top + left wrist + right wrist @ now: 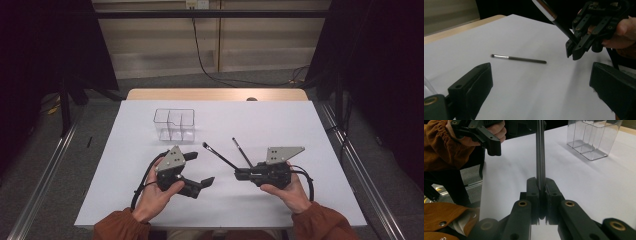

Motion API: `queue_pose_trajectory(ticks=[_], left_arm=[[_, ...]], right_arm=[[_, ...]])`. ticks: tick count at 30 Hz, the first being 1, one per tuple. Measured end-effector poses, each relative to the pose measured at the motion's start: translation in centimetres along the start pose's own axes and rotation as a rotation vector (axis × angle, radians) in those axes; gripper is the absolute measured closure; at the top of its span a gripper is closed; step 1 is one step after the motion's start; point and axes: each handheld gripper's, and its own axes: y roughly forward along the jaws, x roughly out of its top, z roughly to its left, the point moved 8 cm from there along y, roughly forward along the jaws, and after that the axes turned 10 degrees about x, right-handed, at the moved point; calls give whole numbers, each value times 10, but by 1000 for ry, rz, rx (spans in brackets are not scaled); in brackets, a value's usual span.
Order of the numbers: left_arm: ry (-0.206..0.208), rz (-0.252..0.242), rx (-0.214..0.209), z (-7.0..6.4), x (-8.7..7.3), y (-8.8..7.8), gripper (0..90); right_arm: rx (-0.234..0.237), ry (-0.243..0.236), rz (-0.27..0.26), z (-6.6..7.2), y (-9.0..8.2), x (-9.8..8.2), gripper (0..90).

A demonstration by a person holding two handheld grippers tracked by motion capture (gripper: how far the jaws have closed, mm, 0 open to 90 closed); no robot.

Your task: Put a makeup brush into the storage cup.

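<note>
My right gripper (238, 175) (540, 184) is shut on the handle of a thin black brush (219, 156) (539, 150), which slants up and away to the left above the white table (280, 125). In the left gripper view the same gripper (573, 52) and its held brush (549, 13) appear at the upper right. A second black brush (243, 153) (520, 59) with a silver ferrule lies flat on the table just beyond. My left gripper (200, 169) (544, 90) hovers open near the front, nothing between its jaws.
A clear plastic organiser (174, 111) (596, 150) with several compartments stands at the back left of the table. A wooden strip (215, 94) runs along the far edge. Metal rails and a dark floor flank both sides.
</note>
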Motion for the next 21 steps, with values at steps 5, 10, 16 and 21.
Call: queue_pose_trajectory(ticks=[5, 10, 16, 21], left_arm=[[-21, -46, -17, -4, 11, 5, 47], [-6, -45, -45, -8, 20, 8, 48], [14, -39, -59, -13, 27, 19, 65], [3, -65, -69, -17, 33, 25, 73]], right_arm=[[-3, -7, -12, 0, -2, 2, 839], [-15, -7, -16, -2, -3, 3, 839], [-25, -8, -15, -3, -3, 3, 839], [-28, -9, -17, -4, -4, 2, 839]])
